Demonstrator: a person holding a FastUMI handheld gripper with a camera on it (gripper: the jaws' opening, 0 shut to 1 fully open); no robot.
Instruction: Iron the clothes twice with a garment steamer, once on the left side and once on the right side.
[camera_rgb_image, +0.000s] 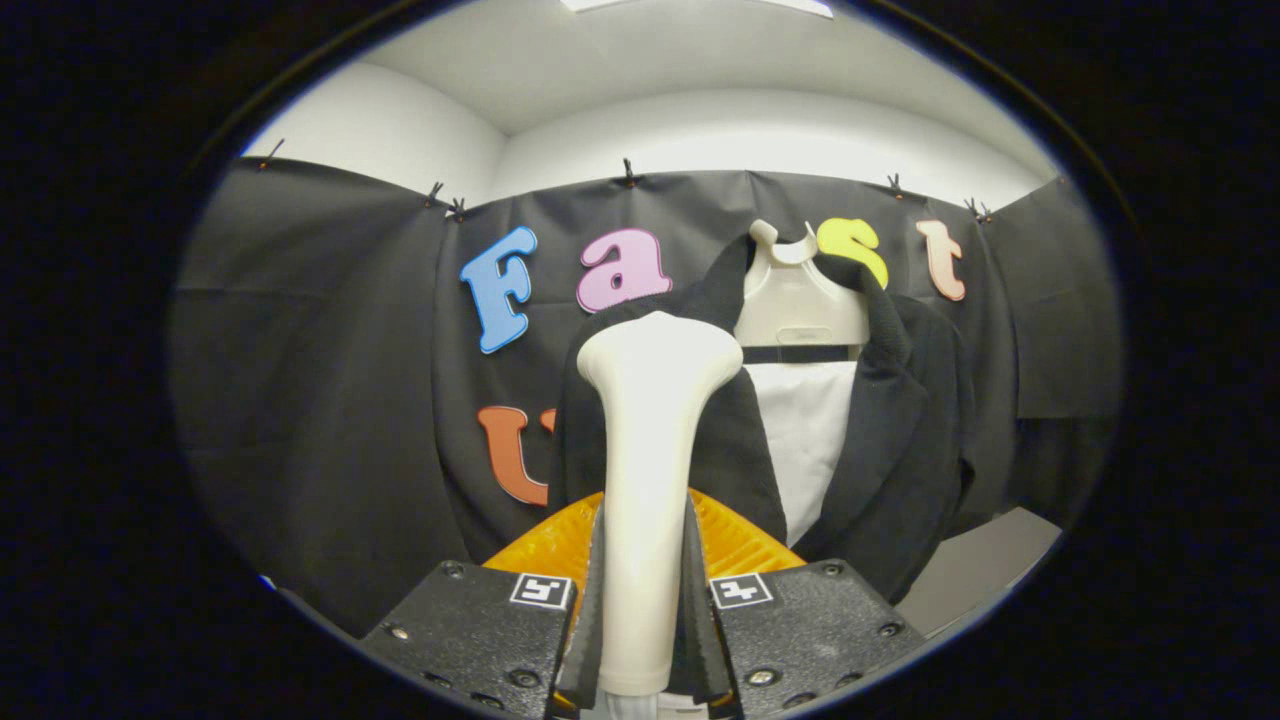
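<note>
While hand-held gripper clamps one steamer, one jacket.

the gripper has two blocky, textured housings with round screw heads along their edges. each housing carries a small square black-and-white marker near its inner corner. ribbed orange parts sit behind them.

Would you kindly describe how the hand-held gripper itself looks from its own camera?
The hand-held gripper shows two blocky, matte carriages studded with screws, each bearing a small square black-and-white marker. Two narrow, wedge-shaped fingers taper forward from them. Ribbed panels fan out behind the fingers.
</note>
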